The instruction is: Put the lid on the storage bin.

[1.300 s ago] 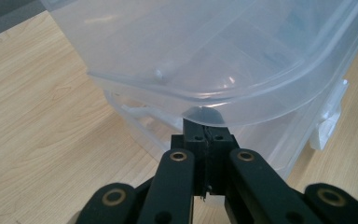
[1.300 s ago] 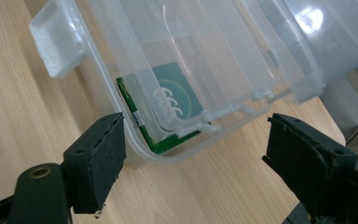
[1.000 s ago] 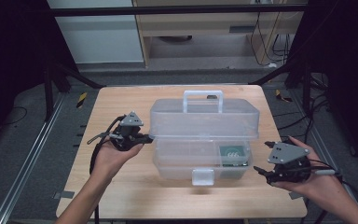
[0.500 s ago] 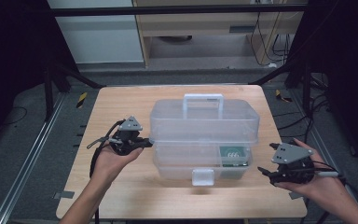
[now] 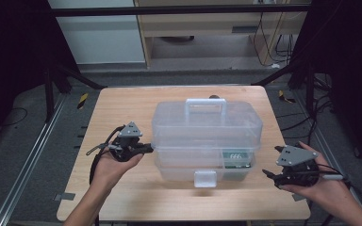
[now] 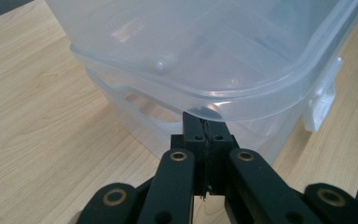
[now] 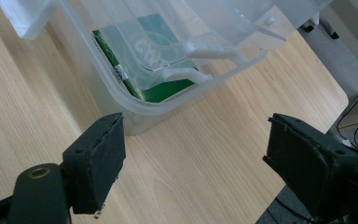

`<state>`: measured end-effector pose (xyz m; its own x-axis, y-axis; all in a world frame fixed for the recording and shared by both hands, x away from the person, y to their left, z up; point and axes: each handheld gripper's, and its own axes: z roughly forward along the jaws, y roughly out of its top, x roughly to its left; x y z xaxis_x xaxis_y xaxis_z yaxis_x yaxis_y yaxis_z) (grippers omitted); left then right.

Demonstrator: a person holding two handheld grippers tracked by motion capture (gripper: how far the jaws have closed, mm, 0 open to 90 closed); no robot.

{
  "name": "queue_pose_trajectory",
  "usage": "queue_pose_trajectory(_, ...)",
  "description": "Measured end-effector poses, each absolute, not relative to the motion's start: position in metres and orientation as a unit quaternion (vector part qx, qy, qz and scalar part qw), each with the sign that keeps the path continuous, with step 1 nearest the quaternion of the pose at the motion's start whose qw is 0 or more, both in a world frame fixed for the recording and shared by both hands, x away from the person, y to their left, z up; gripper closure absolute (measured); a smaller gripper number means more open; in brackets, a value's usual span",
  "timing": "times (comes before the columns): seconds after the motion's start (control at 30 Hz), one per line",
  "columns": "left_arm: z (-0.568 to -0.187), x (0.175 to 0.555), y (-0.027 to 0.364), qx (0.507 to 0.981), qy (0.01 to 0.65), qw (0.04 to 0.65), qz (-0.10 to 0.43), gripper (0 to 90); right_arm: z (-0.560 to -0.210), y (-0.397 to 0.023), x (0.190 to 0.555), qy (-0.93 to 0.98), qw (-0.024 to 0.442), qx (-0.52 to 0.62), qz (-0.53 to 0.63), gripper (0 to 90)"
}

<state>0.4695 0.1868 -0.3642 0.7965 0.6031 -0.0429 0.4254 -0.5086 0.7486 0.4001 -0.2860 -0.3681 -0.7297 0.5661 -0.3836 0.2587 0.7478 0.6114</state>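
Note:
A clear plastic tiered box (image 5: pixel 206 127) with a white handle (image 5: pixel 205 104) and a front latch (image 5: pixel 204 178) stands mid-table. A green item (image 5: pixel 235 157) shows through its lower right part. My left gripper (image 5: pixel 149 149) is shut, its tips against the box's left side. In the left gripper view the shut gripper (image 6: pixel 206 125) sits right under the upper tier's rim (image 6: pixel 242 95), nothing visible between the jaws. My right gripper (image 5: pixel 271 161) is open, held off the box's right front corner. In the right gripper view the gripper (image 7: pixel 196 161) gapes wide before the box corner (image 7: pixel 135 109) and green item (image 7: pixel 161 91).
The wooden table (image 5: pixel 122 108) has bare wood around the box. Its right edge (image 7: pixel 340 100) lies close to my right hand. Dark frame bars, cables and grey floor surround the table.
My left gripper has crept slightly down and nearer along the box's left side. The right gripper has drifted a little toward the table's near right corner. The box has not moved.

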Motion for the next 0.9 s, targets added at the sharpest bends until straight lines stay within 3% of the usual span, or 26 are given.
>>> queue_pose_trajectory(0.9,-0.38,0.462,0.188,0.861,0.297,0.4,0.102,89.9,-0.389,-0.292,0.407,0.887,0.276,0.263,0.262,18.9)
